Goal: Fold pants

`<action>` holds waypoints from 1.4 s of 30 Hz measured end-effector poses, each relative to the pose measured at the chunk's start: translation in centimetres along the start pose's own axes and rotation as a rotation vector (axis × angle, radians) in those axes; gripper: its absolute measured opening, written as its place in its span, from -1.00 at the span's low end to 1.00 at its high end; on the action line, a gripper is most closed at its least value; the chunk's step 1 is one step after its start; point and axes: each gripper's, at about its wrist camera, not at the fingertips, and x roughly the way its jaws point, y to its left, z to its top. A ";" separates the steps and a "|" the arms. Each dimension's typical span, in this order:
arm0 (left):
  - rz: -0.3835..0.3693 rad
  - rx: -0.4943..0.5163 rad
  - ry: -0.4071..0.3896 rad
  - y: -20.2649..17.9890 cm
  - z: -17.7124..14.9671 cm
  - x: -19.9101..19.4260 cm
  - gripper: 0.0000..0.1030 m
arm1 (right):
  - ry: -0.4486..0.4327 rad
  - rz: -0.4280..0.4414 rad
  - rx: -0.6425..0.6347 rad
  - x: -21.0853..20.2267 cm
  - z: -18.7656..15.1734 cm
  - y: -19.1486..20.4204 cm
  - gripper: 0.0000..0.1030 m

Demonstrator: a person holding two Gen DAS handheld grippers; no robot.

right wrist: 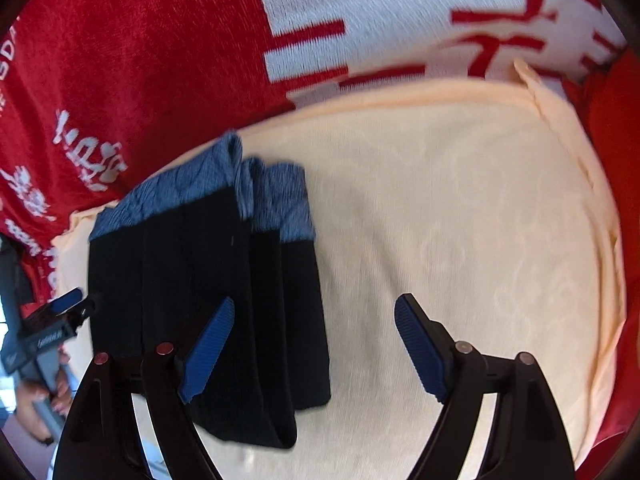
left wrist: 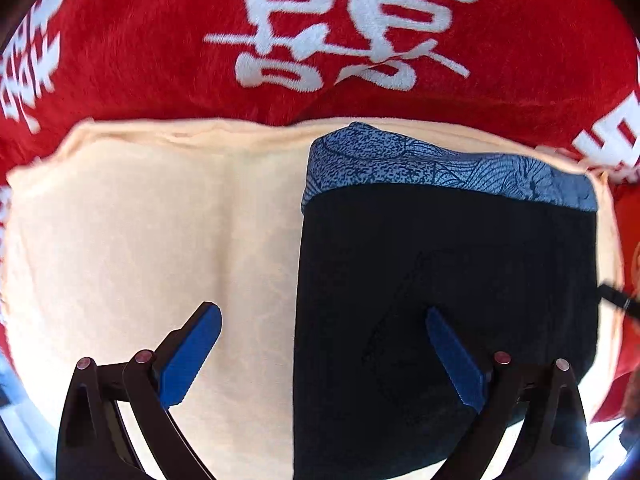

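Right wrist: right hand-held gripper (right wrist: 316,344) wide apart, seemingly empty, above pants (right wrist: 200,300).

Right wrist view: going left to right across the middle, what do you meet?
Left gripper → folded black pants → bare cream cloth → red blanket at the right edge.

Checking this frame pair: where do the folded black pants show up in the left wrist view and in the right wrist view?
Left wrist view: the pants fill the right half, blue patterned waistband toward the top, lying on the cream cloth.
Right wrist view: the pants sit left of centre, folded in layers, waistband toward the top.
Shared landmark: the waistband, next to the red blanket.
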 end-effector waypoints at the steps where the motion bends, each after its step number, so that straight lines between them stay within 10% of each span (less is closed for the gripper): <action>1: -0.028 -0.018 0.004 0.3 0.0 0.0 0.98 | 0.012 0.026 0.007 0.0 -0.5 -0.3 0.65; 17: -0.465 0.066 0.095 3.5 1.4 4.0 0.98 | 0.146 0.446 0.012 4.6 0.6 -3.3 0.65; 28: -0.484 0.073 0.088 0.5 1.9 5.8 0.99 | 0.159 0.589 -0.030 6.3 2.1 -2.9 0.65; 35: -0.440 0.059 -0.009 0.0 0.7 2.9 0.45 | 0.148 0.551 0.054 5.3 1.8 -2.8 -0.11; 42: -0.407 0.032 -0.048 0.1 -1.4 -1.8 0.30 | 0.128 0.619 0.046 1.7 0.8 -2.2 -0.21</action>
